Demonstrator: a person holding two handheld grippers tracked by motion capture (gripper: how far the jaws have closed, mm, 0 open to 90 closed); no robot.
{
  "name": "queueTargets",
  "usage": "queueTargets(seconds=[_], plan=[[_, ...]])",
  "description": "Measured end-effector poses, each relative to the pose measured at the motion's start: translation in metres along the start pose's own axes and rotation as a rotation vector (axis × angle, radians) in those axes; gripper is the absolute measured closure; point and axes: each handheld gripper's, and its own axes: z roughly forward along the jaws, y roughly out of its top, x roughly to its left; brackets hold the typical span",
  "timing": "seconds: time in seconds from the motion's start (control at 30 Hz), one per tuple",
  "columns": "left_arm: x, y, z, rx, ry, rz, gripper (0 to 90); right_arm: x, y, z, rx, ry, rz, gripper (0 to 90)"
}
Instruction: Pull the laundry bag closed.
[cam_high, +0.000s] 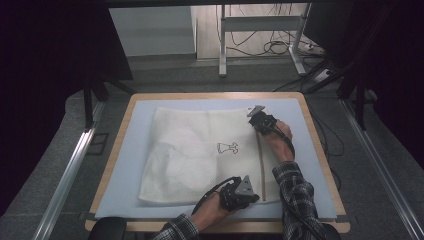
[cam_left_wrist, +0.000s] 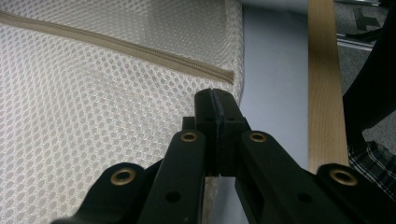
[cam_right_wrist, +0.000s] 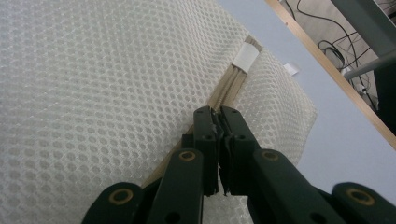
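1. Tongs, left (cam_high: 248, 192): I see their jaws pressed together on the near edge of the white mesh laundry bag (cam_high: 200, 155), close to the near end of its tan zipper (cam_high: 260, 165).
2. Bag: lies flat on the grey mat (cam_high: 125, 150) covering the desk (cam_high: 320, 145).
3. Tongs, right (cam_high: 256, 118): at the bag's far right corner, jaws pinching at the zipper's far end.

The left gripper (cam_high: 248, 192) is held low at six o'clock, jaws pressed together. The right gripper (cam_high: 258, 118) is reached out toward one o'clock, jaws likewise closed.
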Motion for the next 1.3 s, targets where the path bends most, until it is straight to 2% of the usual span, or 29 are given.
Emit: queueTargets(seconds=[0.63,1.3], plan=[[0.0,0.0,0.0,-0.001,-0.001,-0.001,89.7,-0.009,0.009,0.011,0.0,-0.002,0.015,84.1],[0.0,0.0,0.0,-0.002,-0.001,-0.003,89.7,-0.015,0.017,0.024,-0.003,-0.008,0.011,84.7]])
